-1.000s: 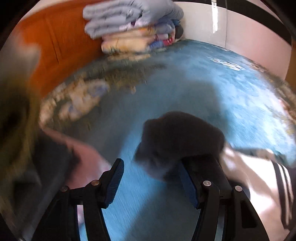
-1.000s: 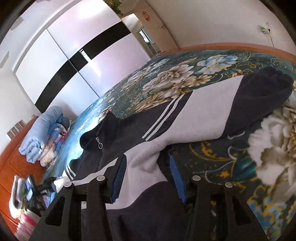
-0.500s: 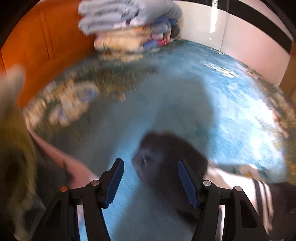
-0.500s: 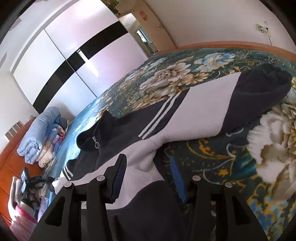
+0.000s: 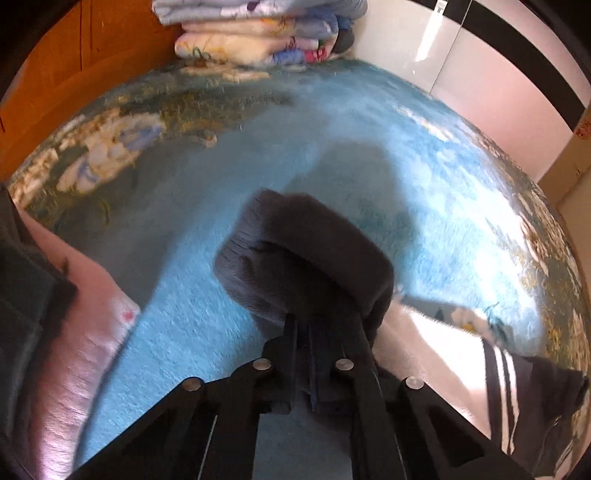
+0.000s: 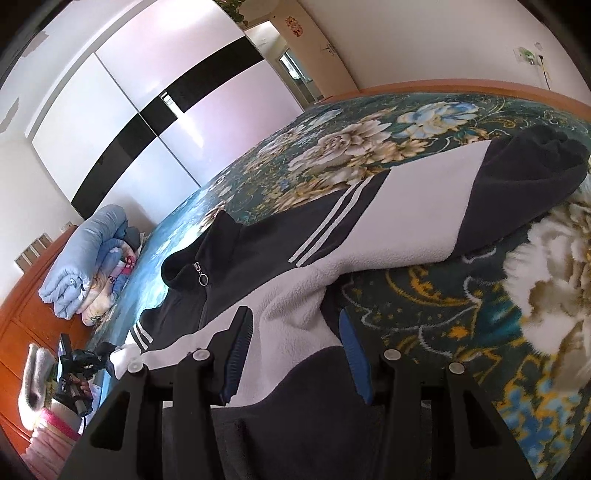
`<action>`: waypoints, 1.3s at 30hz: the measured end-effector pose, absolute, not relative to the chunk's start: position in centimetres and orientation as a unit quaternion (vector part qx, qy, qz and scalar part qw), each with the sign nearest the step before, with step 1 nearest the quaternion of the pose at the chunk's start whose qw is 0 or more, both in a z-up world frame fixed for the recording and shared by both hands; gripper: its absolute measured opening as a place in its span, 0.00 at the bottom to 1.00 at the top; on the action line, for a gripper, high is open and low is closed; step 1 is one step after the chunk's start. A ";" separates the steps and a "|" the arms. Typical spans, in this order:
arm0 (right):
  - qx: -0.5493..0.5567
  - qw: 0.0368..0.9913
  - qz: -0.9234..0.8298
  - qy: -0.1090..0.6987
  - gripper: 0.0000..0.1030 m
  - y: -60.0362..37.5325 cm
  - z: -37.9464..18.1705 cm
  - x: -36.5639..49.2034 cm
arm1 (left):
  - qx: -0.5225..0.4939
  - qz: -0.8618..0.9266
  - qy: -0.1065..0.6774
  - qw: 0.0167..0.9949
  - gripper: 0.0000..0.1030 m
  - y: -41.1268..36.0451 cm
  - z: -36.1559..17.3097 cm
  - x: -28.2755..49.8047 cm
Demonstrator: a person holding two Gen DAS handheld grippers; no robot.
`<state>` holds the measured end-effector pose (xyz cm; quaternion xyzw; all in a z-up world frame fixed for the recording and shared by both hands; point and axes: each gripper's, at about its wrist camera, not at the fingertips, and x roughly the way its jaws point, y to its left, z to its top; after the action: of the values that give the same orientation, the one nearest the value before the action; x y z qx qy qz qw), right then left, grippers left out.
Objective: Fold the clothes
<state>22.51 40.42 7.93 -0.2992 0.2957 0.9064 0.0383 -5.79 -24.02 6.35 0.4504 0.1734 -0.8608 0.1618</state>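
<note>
Fingers of the left gripper (image 5: pixel 308 354) have come together within the last half second: they stood wide apart around the dark cuff (image 5: pixel 303 258) and are now clamped on it, the cloth bunching out ahead of the tips. In my judgement that gives the left side a hold on 1 sleeve end, ready to carry it across the body of the jacket (image 6: pixel 314 240).

The right gripper (image 6: pixel 291 354) has changed little. Its 2 blue-padded fingers (image 6: pixel 240 343) stand apart, hovering over the white band of fleece near the lower body, with nothing pinched between them.

The jacket lies spread flat on the floral bedspread (image 6: pixel 424 314), collar and zip pull up, and the other sleeve (image 6: pixel 517 177) stretches out to its dark cuff near the far edge of the bed. Both sleeves lie out from the body, so the fold is not finished; whether any earlier fold is in the hem I cannot tell.

Around it, a stack of folded quilts (image 5: pixel 258 33) sits against the wooden headboard (image 5: pixel 74 74), well apart from the jacket. A pink and dark cloth (image 5: pixel 77 332) lies at the left edge of the left wrist view, near the sleeve's path but not touching it. The middle of the bedspread looks free for the fold.
</note>
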 end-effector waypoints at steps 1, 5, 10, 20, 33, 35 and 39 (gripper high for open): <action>-0.299 0.037 0.907 0.294 0.49 40.3 8.0 22.5 | 0.427 -0.874 0.150 0.176 0.05 -23.9 7.8 -5.7; -0.303 0.035 0.908 0.287 0.49 40.0 7.9 22.5 | 0.402 -0.889 0.102 0.195 0.05 -23.3 10.8 -6.3; -0.306 0.033 0.903 0.298 0.49 40.1 7.3 22.5 | 0.459 -0.863 0.077 0.197 0.08 -22.4 7.5 -8.3; -0.304 0.026 0.906 0.294 0.49 39.8 7.5 22.7 | 0.452 -0.856 0.143 0.206 0.59 -24.8 6.5 -4.5; -0.292 0.019 0.904 0.312 0.49 39.7 6.8 22.8 | 0.465 -0.824 0.251 0.204 0.59 -26.9 2.6 -4.1; -0.291 0.015 0.903 0.316 0.49 39.7 6.6 22.8 | 0.457 -0.820 0.286 0.193 0.54 -27.3 2.7 -3.7; -0.282 0.008 0.902 0.326 0.49 39.8 6.4 22.9 | 0.454 -0.807 0.334 0.176 0.10 -27.9 2.7 -3.2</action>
<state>22.94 39.81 6.39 -0.2821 0.3263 0.9022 0.0079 -3.25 -27.89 2.73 0.4540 0.3336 -0.8073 0.1756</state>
